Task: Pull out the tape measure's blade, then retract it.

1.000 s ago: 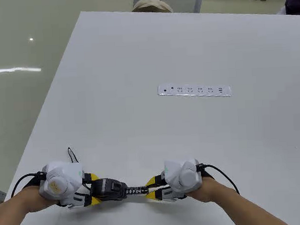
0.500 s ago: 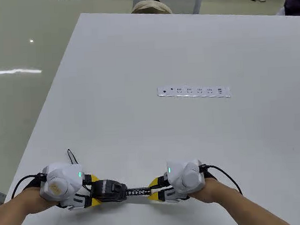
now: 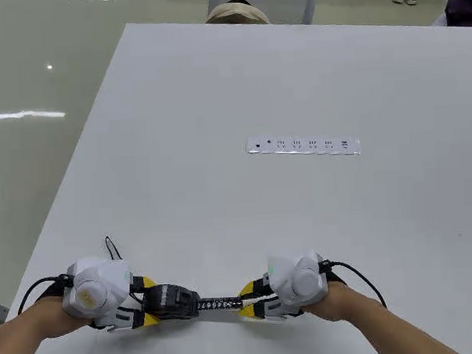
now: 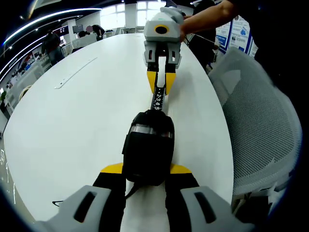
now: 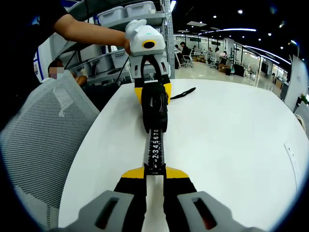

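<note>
Tape measure [image 3: 172, 300]: black case sitting near the front edge of white table [image 3: 255, 82], left gripper [image 4: 146, 169] clamping it. Blade [image 5: 155, 147]: short numbered length showing, right gripper [image 5: 154, 173] pinching its end, seemingly the hook.

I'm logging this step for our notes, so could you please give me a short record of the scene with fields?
surface: white workbench
tape measure case: black, clamped between the left gripper jaws
blade: out a short way, printed numbers showing, running from case to right gripper
right gripper: shut on the blade's free end
power strip: white, farther up the workbench, apart from both grippers
task stage: blade partly out, not retracted
</note>
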Tool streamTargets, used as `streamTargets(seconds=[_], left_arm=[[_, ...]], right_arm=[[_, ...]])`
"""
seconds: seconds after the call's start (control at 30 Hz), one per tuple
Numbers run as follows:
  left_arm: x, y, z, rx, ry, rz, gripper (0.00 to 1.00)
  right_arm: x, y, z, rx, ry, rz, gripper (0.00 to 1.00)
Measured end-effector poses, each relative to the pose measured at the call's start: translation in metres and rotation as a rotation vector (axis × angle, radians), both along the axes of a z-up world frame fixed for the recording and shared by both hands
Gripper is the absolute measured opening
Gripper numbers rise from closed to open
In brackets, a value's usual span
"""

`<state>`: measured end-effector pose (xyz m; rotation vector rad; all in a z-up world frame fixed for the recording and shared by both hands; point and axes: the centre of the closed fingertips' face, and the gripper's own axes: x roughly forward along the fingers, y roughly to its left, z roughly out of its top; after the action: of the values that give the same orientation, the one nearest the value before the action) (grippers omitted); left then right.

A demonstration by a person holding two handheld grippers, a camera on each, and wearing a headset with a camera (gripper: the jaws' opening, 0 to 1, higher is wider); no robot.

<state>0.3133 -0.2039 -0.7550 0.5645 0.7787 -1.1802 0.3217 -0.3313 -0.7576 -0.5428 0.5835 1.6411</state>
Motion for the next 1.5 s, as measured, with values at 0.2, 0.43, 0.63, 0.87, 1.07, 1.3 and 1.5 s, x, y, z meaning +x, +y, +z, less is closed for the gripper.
streamTargets(seconds=[0.2, 0.43, 0.63, 0.87, 1.07, 1.3, 1.5], left_arm=[[0.000, -0.001, 0.000, 0.001, 0.001, 0.001, 0.27], [0.000, -0.001, 0.001, 0.001, 0.002, 0.001, 0.27], [0.000, -0.002, 0.000, 0.001, 0.001, -0.001, 0.27], [0.000, -0.002, 0.000, 0.002, 0.002, -0.001, 0.27], [0.000, -0.001, 0.000, 0.004, 0.002, -0.003, 0.27], [-0.001, -0.002, -0.001, 0.005, 0.001, -0.003, 0.27], [-0.001, -0.002, -0.001, 0.005, 0.002, -0.004, 0.27]], right_arm=[[0.001, -0.005, -0.001, -0.001, 0.006, -0.006, 0.10], [0.001, -0.009, -0.001, -0.003, 0.001, -0.002, 0.10], [0.001, -0.013, -0.001, -0.007, 0.002, -0.002, 0.10], [0.002, -0.018, 0.000, -0.011, -0.004, -0.001, 0.10], [0.002, -0.022, -0.001, -0.013, -0.007, 0.001, 0.10], [0.002, -0.025, -0.001, -0.016, -0.004, 0.000, 0.10], [0.002, -0.028, -0.001, -0.018, -0.002, -0.001, 0.10]])
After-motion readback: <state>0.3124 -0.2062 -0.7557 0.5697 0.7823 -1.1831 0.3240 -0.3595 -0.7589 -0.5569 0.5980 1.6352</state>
